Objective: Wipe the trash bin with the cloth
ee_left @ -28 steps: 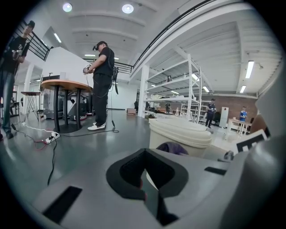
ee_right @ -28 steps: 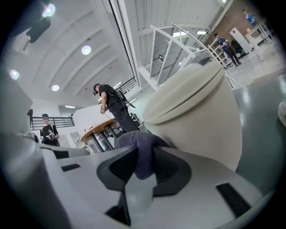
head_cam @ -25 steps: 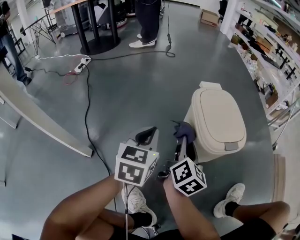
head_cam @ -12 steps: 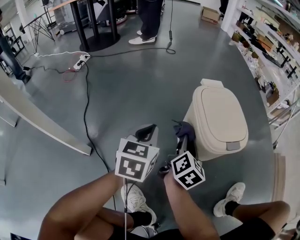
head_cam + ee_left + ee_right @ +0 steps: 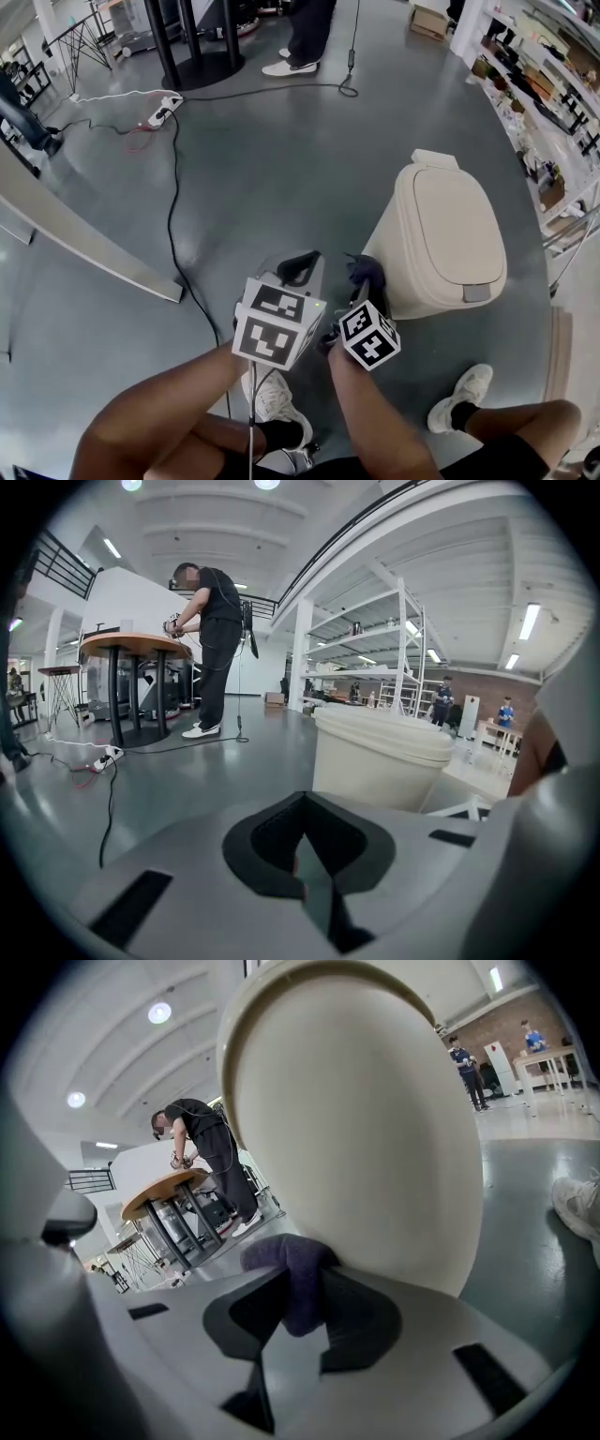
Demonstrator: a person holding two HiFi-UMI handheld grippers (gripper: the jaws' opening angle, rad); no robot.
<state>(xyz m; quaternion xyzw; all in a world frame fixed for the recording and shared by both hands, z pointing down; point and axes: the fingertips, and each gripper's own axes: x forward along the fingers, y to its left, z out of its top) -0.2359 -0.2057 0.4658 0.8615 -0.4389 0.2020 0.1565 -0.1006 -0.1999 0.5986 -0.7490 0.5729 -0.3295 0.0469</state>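
The right gripper [image 5: 300, 1305] was clamped on a purple cloth [image 5: 286, 1265]. The cloth bunched out past the jaw tips and pressed against the side of the bin [image 5: 375, 1129]. The left gripper [image 5: 302, 847] had its jaws closed together with nothing between them. It hung just beside the right one, left of the bin and apart from it. The cream bin stood upright on the grey floor [image 5: 281, 169] with its lid down, to the right of both grippers. A black cable [image 5: 172, 216] ran across the floor to a power strip [image 5: 161, 110]. Further off, a person [image 5: 214, 639] stood at a round table [image 5: 127, 647]. Shelves [image 5: 553, 94] lined the right side.
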